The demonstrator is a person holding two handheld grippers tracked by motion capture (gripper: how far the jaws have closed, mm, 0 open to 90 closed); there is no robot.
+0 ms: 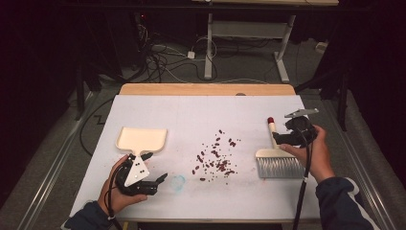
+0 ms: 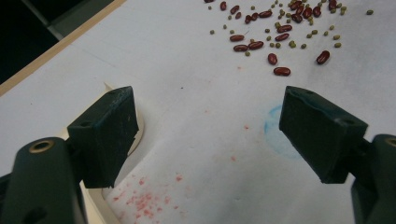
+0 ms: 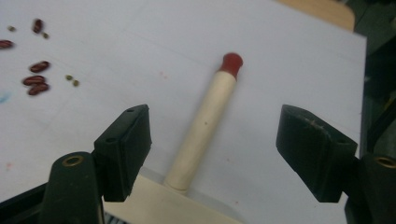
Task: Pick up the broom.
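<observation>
I find my right gripper [image 1: 283,142] at the right of the desk [image 1: 206,108], over the handle of the hand brush [image 1: 276,154]. Its jaws stand wide apart, one on each side of the cream handle without touching it; nothing is clamped. In the right gripper view the handle [image 3: 205,122] runs away between the jaws to a red tip. The brush lies flat, grey bristles toward the near edge.

My left gripper [image 1: 155,167] sits at the near left of the desk, jaws apart and holding nothing. The cream dustpan [image 1: 141,139] lies just beyond it, mouth toward the far side; in the left gripper view its handle edge [image 2: 138,132] shows beside one jaw.

Scattered beans [image 1: 216,157], red ones mixed with smaller green ones, lie on the white desk cover between dustpan and brush. A faint blue ring mark [image 1: 178,182] sits near the left gripper.
</observation>
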